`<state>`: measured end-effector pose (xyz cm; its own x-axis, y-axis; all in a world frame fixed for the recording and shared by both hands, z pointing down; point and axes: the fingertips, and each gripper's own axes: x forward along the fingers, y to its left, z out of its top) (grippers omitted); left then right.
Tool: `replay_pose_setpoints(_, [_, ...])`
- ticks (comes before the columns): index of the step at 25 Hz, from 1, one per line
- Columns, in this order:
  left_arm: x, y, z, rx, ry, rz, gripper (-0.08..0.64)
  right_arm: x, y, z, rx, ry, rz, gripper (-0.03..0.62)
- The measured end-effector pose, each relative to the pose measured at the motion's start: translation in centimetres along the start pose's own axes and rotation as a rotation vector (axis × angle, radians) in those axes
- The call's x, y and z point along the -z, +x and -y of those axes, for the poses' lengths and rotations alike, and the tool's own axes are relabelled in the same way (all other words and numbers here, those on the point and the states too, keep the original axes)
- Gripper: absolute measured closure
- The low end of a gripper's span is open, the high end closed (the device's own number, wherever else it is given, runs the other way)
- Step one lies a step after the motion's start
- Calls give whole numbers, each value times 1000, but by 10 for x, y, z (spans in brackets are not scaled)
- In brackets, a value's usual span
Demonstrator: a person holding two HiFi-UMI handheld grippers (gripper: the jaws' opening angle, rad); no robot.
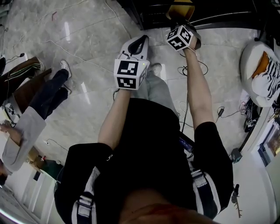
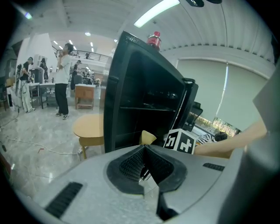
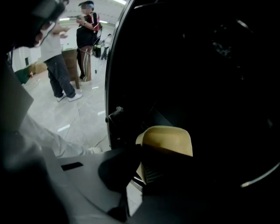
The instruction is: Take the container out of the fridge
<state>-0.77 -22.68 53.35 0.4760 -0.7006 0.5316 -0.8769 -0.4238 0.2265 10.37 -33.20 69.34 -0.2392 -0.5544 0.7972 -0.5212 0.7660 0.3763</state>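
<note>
A tan container (image 3: 168,140) sits between the jaws of my right gripper (image 3: 146,165), which is shut on it just in front of the black fridge (image 3: 197,65). In the head view the container (image 1: 180,8) is held out at arm's length by the right gripper (image 1: 181,24), beside the fridge's dark shelves (image 1: 153,13). The left gripper view shows the open fridge (image 2: 144,96), the container's corner (image 2: 148,138) and the right gripper's marker cube (image 2: 180,142). My left gripper (image 2: 143,151) is shut with nothing in it, held lower and to the left (image 1: 139,43).
A red bottle (image 2: 153,38) stands on top of the fridge. A round wooden table (image 2: 89,127) is left of it. Cables (image 1: 192,70) lie on the marble floor. A white chair (image 1: 258,74) stands at the right, and a person (image 1: 30,113) at the left.
</note>
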Motion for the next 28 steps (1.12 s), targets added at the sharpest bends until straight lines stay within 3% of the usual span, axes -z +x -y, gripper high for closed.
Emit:
replay_pose_setpoints(8, [-12,-5,32,60,34,44,552,-20,-96,0,1,495,273,578])
replay_pose_setpoints(16, [-43,-1,79,138,62,115,552,-11,-199,-1,75,872,488,578])
replay_pose_setpoints(22, [-76,-6,139,243,103,187,552,15,-289,33,200,1077,660,578])
replay_pose_setpoints(28, [-126,-19,200,349,141,293,552,38,-389,75,405,1092,792,578])
